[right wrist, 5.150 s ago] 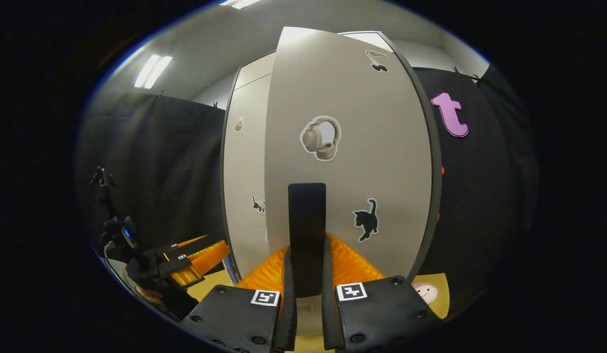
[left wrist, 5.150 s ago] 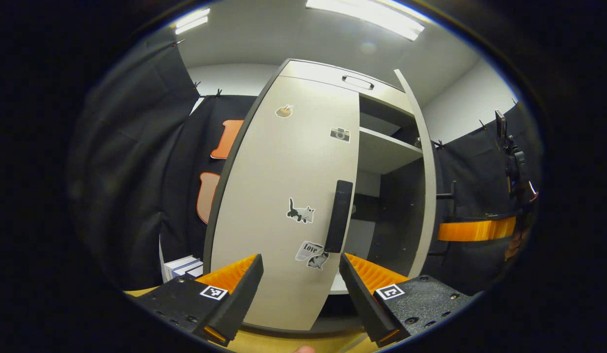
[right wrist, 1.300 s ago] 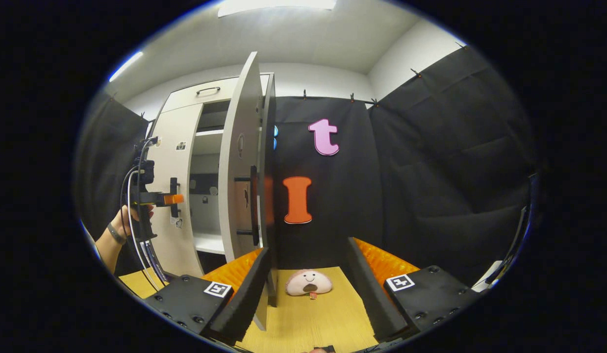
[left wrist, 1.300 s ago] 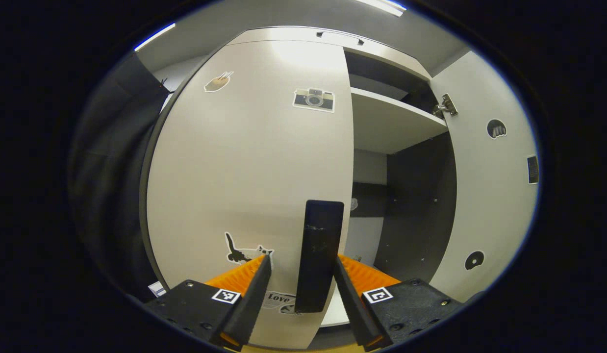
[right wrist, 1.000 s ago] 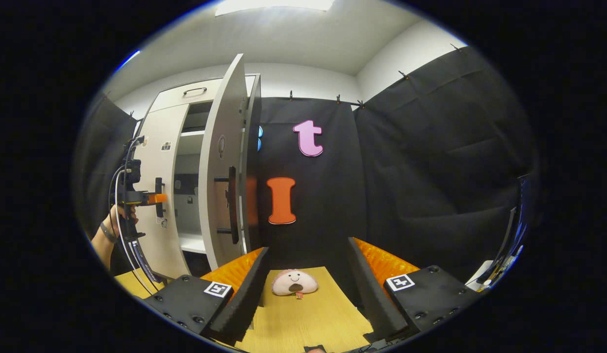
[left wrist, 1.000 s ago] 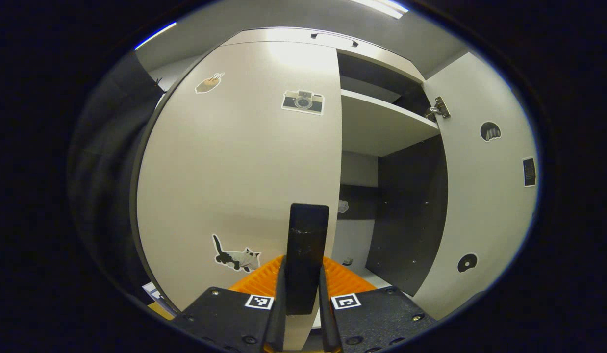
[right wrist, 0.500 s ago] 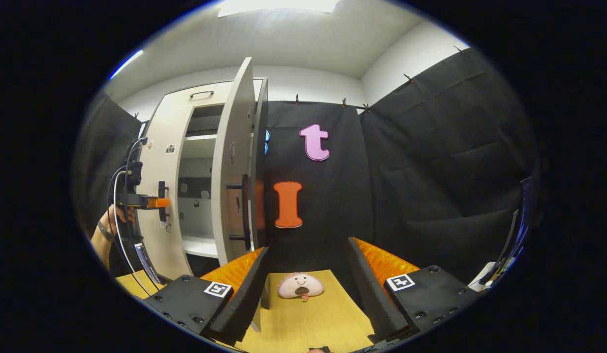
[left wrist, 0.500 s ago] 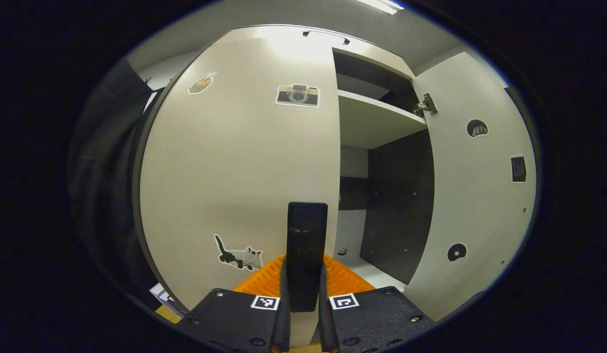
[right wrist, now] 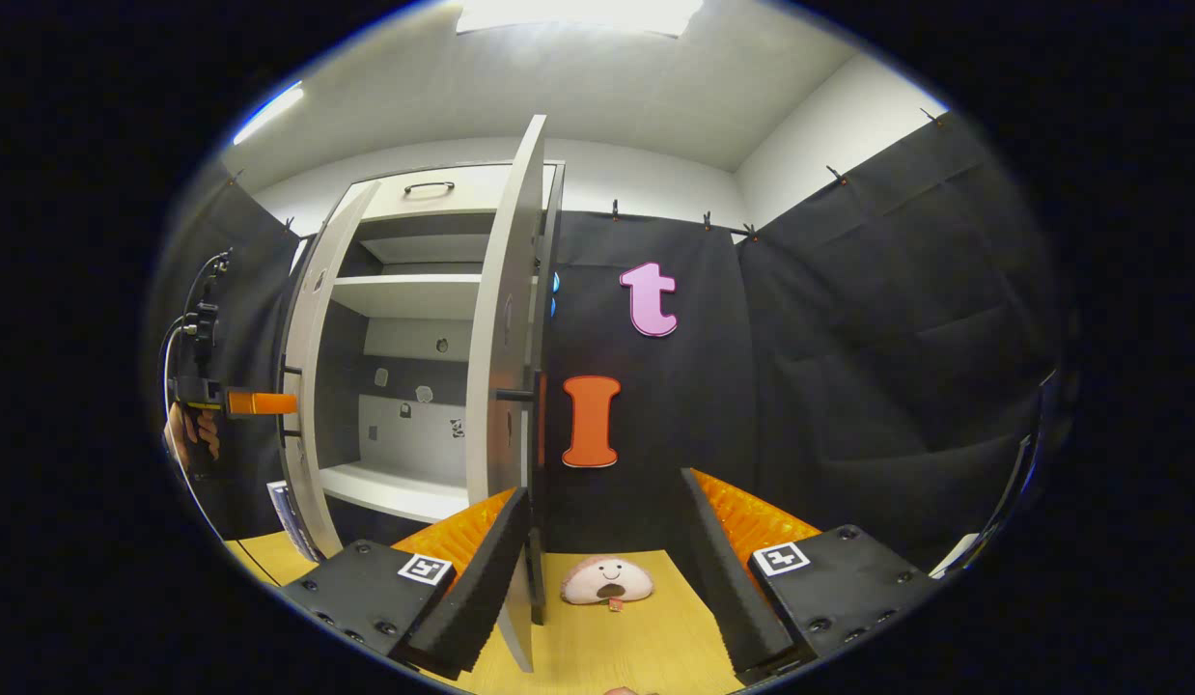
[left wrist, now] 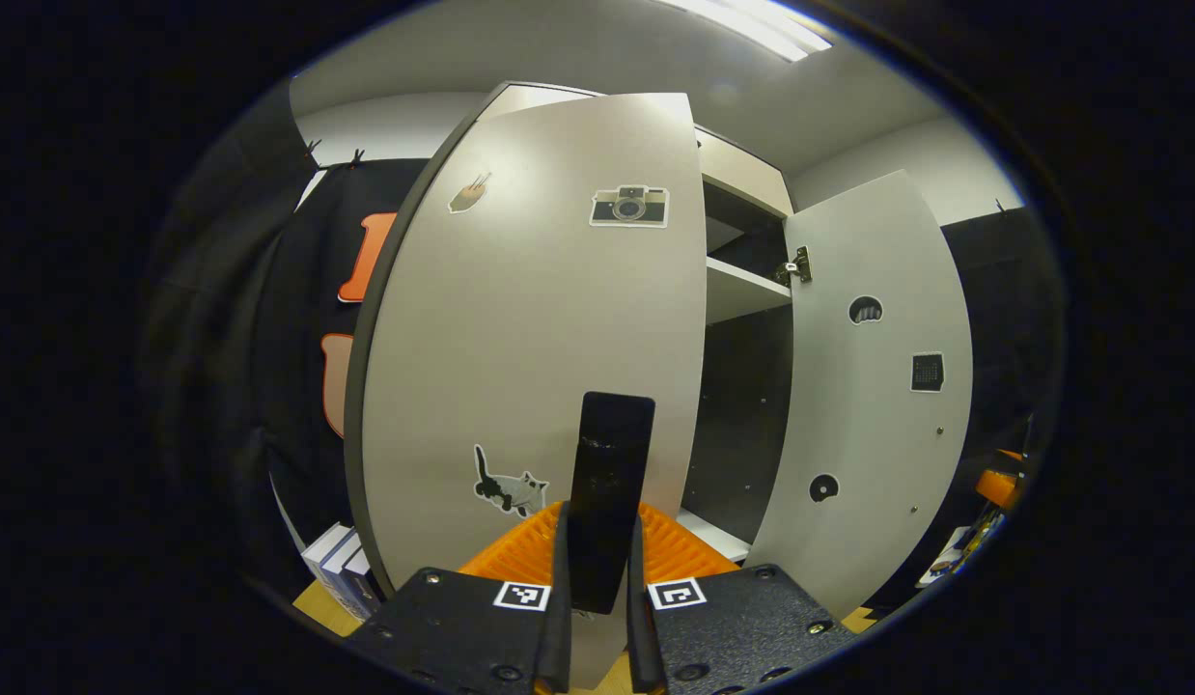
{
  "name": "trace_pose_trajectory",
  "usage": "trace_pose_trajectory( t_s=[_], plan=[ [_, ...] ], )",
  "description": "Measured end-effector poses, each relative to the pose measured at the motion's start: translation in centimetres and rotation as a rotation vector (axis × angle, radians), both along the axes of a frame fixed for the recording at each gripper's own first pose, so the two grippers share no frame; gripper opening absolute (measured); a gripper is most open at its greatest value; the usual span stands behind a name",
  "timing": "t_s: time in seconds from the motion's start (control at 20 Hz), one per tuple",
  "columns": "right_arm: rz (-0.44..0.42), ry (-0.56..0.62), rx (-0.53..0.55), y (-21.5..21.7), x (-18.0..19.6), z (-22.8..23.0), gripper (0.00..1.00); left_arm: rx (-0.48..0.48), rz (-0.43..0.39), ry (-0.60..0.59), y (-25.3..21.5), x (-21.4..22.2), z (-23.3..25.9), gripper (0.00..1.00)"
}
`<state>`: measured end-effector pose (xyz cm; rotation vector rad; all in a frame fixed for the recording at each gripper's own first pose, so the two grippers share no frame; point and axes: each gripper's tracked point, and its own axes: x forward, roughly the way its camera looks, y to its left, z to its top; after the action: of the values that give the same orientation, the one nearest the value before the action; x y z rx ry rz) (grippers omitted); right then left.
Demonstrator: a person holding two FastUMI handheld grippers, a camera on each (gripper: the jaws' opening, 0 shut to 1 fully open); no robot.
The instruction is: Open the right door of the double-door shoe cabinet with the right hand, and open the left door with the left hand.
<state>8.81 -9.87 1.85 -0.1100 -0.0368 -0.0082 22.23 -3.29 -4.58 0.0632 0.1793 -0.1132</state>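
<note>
The left hand-held gripper (left wrist: 594,618) is closed on the dark vertical handle (left wrist: 609,500) of the left door (left wrist: 530,347), both fingers pressing its lower part from either side. That door stands swung partway out from the shoe cabinet (right wrist: 419,198), its front carrying a camera sticker (left wrist: 629,206) near the top and a cat sticker (left wrist: 509,486) just left of the handle. To the right of its edge the cabinet's dark interior shows with a pale shelf (left wrist: 742,288), and beyond that the right door (left wrist: 868,386) stands open, its inner face and upper hinge (left wrist: 796,268) turned to the camera. Some books (left wrist: 337,569) stand at the foot of the left door. In the right gripper view, the right hand-held gripper (right wrist: 605,550) is open with its fingers spread wide and nothing between them; it hangs over the wooden surface (right wrist: 607,647), apart from the cabinet. The right door (right wrist: 509,386) appears there edge-on, wide open, with its handle (right wrist: 538,425) on the far side. A small pink plush face (right wrist: 609,581) lies on the surface between the fingers' line of sight, near the black cloth wall. Far left in that view, a person's hand (right wrist: 190,430) holds the left hand-held gripper (right wrist: 269,403) at the left door (right wrist: 313,386).
</note>
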Motion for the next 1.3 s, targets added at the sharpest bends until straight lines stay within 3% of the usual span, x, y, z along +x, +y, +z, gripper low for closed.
trace_pose_trajectory(
  t_s=[0.15, 0.3, 0.35, 0.6, 0.65, 0.7, 0.8, 0.85, 0.95, 1.0, 1.2, 1.25, 1.3],
  plan=[
    [0.001, 0.018, 0.009, 1.0, 0.6, 0.2, 0.94, 0.016, 0.014, -0.004, 0.7, -0.9, 0.3, 0.23],
    [0.069, 0.007, 0.060, 3.3, 0.7, 0.8, 0.98, -0.008, 0.035, -0.020, 1.1, -1.3, 0.8, 0.23],
    [0.076, 0.002, 0.082, 3.7, 0.5, 0.8, 0.94, 0.012, 0.041, -0.027, 1.4, -1.3, 1.0, 0.23],
    [0.003, -0.027, 0.114, 2.7, -1.0, 1.4, 1.00, 0.048, 0.056, -0.050, 2.8, -1.7, 1.6, 0.22],
    [-0.017, -0.020, 0.107, 2.4, -1.3, 1.2, 0.93, 0.039, 0.073, -0.055, 3.1, -1.9, 1.8, 0.22],
    [-0.038, -0.016, 0.096, 2.1, -1.6, 1.2, 0.98, 0.037, 0.087, -0.062, 3.4, -2.0, 2.1, 0.22],
    [-0.067, -0.023, 0.082, 2.2, -2.1, 1.4, 0.90, 0.067, 0.120, -0.077, 4.4, -2.0, 2.4, 0.20],
    [-0.080, -0.032, 0.077, 2.3, -2.5, 1.5, 0.96, 0.094, 0.142, -0.097, 5.3, -1.9, 2.8, 0.20],
    [-0.097, -0.049, 0.069, 2.6, -2.7, 1.8, 0.95, 0.115, 0.172, -0.114, 6.9, -1.7, 3.3, 0.16],
    [-0.095, -0.054, 0.077, 3.2, -2.9, 1.8, 0.95, 0.118, 0.180, -0.115, 7.3, -1.7, 3.3, 0.09],
    [-0.073, -0.045, 0.115, 5.6, -3.2, 1.5, 0.95, 0.124, 0.177, -0.135, 7.8, -1.7, 3.8, 0.06],
    [-0.075, -0.035, 0.115, 6.1, -3.3, 1.2, 1.00, 0.140, 0.189, -0.142, 8.5, -1.7, 4.0, 0.06],
    [-0.075, -0.021, 0.115, 6.6, -3.5, 0.9, 0.95, 0.155, 0.196, -0.150, 9.0, -1.5, 4.2, 0.06]
  ],
)
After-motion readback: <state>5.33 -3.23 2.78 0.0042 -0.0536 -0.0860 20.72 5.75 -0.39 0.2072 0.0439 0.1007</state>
